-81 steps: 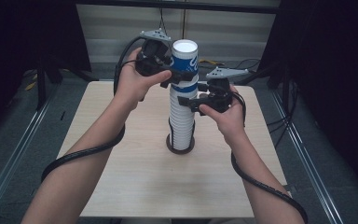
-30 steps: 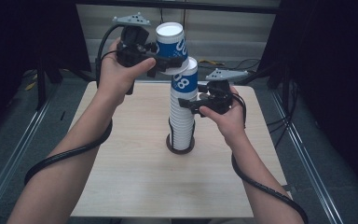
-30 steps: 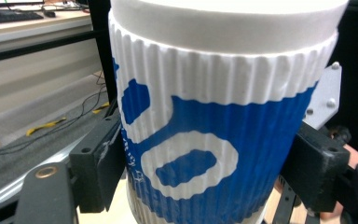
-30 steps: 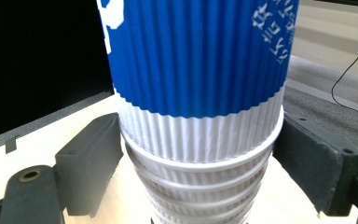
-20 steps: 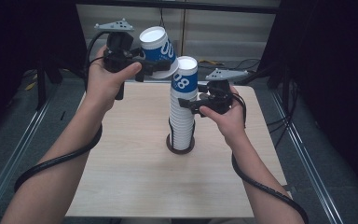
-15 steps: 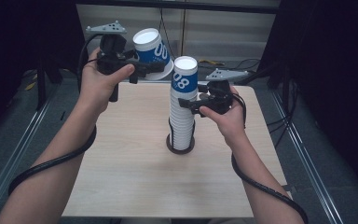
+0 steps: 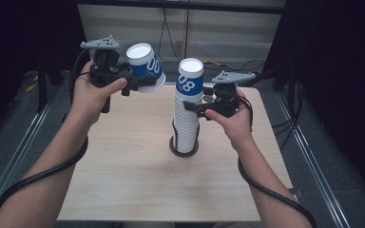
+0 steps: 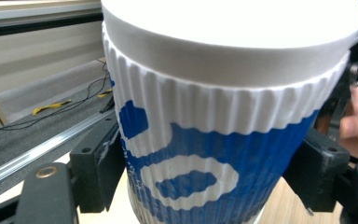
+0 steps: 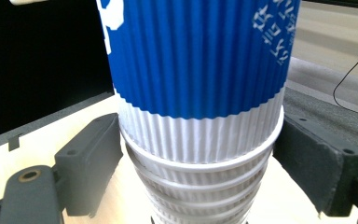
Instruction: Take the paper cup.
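Since the earlier frames the left tongs (image 7: 140, 84) have carried the single cup (image 7: 145, 68) up off the cup stack (image 7: 186, 121) and out to the stack's left, further away than half a second ago. The cup has gone from upright to tilted, white base toward the camera. The right tongs (image 7: 194, 108) have stayed clamped on the stack at the same height; the stack has not shifted on the table (image 7: 123, 180).

Counts: one loose cup, one stack, two tongs, one table. The stack's cups cannot be counted exactly; the rims bunch into thin white bands.

Left tongs: clenched on the single cup, jaws pressed on both sides of its ribbed blue-and-white wall in the left gripper view (image 8: 205, 158). The cup is in the air, left of and about level with the stack's top, well apart from it.

Right tongs: clenched on the cup stack, jaws against the white rims just under the top blue cup in the right gripper view (image 9: 200, 140). The stack stands upright near the table's middle, on a dark round base (image 7: 175, 148).

Hidden or cut off: the loose cup's mouth faces away, so its inside is unseen. In both gripper views the cups run out of frame at top and bottom. Print on the cups reads only in part, white digits on blue. The right hand (image 7: 235, 126) covers part of the right tongs. The far background is dark, with some cables on the floor behind the stack.
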### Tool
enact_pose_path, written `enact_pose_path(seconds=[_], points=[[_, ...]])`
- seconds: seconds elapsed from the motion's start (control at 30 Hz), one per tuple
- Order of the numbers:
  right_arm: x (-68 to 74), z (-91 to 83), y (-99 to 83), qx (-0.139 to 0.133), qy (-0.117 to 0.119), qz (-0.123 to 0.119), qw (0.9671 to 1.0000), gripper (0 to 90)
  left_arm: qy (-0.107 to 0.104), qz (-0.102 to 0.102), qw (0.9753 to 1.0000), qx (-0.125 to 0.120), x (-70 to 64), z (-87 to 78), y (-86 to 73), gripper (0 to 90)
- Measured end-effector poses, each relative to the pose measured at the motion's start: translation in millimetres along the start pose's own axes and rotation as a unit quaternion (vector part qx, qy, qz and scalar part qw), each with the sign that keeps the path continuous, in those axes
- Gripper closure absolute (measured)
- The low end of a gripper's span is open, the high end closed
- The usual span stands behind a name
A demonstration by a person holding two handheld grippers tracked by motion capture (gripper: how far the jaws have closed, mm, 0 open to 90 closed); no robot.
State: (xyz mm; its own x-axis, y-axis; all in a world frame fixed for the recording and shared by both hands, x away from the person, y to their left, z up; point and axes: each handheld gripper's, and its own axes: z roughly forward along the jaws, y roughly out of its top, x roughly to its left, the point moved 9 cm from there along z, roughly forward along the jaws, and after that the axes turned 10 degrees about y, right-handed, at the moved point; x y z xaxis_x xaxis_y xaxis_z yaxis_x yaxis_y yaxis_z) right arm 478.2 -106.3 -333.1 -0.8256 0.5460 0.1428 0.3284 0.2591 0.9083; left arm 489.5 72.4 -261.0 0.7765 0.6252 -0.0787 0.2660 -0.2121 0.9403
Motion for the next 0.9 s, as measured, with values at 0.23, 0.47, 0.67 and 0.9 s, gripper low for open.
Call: enact_pose_path(seconds=[0.23, 0.47, 0.67, 0.9], points=[[-0.3, -3.8, 1.5, -0.017, 0.007, 0.002, 0.9998, 14.9, 0.001, 0.011, 0.9999, 0.010, -1.8, 0.4, -9.9, 22.4], [0.6, -9.0, -0.8, -0.011, 0.014, -0.001, 0.9998, 13.8, 0.002, 0.018, 0.9995, 0.027, -1.9, 2.7, -25.3, 22.4], [3.1, -12.8, -9.1, -0.006, 0.019, -0.001, 0.9998, 13.8, 0.000, 0.025, 0.9987, 0.044, -1.8, 5.2, -40.1, 22.5], [5.3, -16.9, -17.7, -0.002, 0.025, -0.001, 0.9997, 13.9, 0.000, 0.030, 0.9977, 0.061, -2.0, 5.3, -56.6, 22.5]])
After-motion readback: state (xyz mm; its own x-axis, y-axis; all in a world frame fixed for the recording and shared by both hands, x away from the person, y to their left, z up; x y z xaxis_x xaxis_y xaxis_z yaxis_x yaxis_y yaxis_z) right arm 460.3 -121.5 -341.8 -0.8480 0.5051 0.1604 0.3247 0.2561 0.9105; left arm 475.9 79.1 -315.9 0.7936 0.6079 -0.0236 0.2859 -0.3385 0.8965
